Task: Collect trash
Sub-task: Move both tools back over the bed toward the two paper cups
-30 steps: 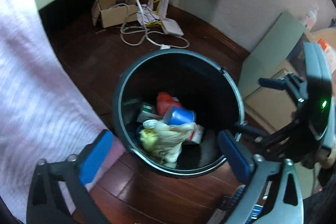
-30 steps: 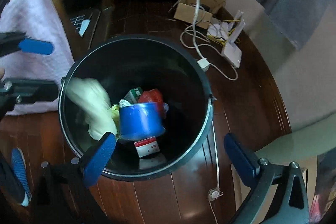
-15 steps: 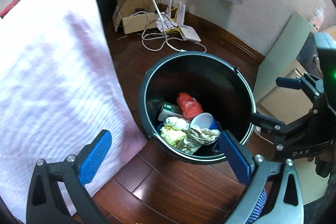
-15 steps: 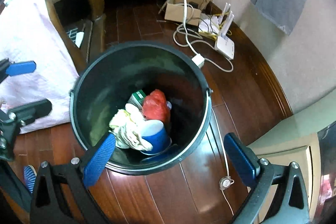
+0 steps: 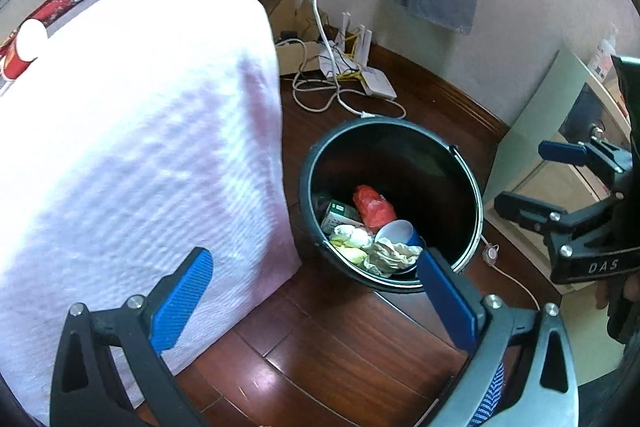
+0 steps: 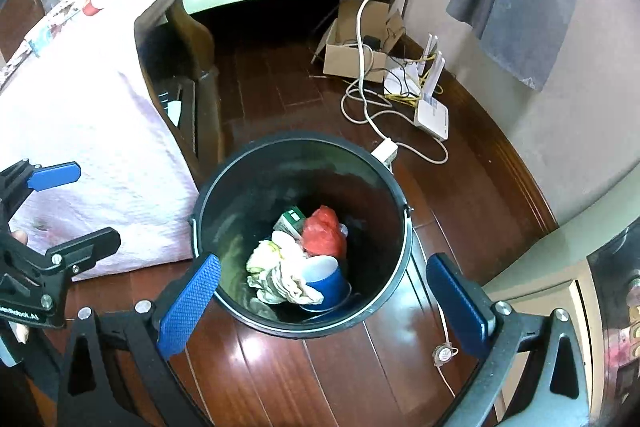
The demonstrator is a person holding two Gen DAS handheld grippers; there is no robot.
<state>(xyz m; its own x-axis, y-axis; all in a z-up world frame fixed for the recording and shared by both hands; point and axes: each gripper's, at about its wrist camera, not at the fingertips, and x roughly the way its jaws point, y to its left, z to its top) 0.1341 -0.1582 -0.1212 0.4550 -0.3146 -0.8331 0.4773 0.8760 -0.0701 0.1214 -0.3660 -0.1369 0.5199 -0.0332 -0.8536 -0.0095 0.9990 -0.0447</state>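
A black round bin (image 5: 470, 179) (image 6: 402, 211) stands on the wooden floor. Inside lie a red bag (image 5: 374, 205) (image 6: 324, 233), a blue cup (image 5: 398, 233) (image 6: 324, 279) on its side, crumpled pale tissue (image 5: 390, 255) (image 6: 276, 267) and a green carton (image 5: 338, 213) (image 6: 290, 221). My left gripper (image 5: 316, 291) (image 6: 74, 209) hangs open and empty above the floor, left of the bin. On the bin's other side, above its near rim, my right gripper (image 6: 324, 303) (image 5: 536, 179) is open and empty too.
A table draped in pale pink cloth (image 5: 140, 147) (image 6: 92, 131) stands close against the bin's left side; a red cup (image 5: 24, 47) sits on it. Behind the bin lie a cardboard box (image 6: 352, 59), a white router (image 6: 430, 107) and loose cables. A green board (image 5: 532, 131) leans at right.
The blue cup and tissue, still tumbling a second ago, have settled in the bin. Both grippers have pulled up and back, so the bin looks smaller and the table fills more of the view.
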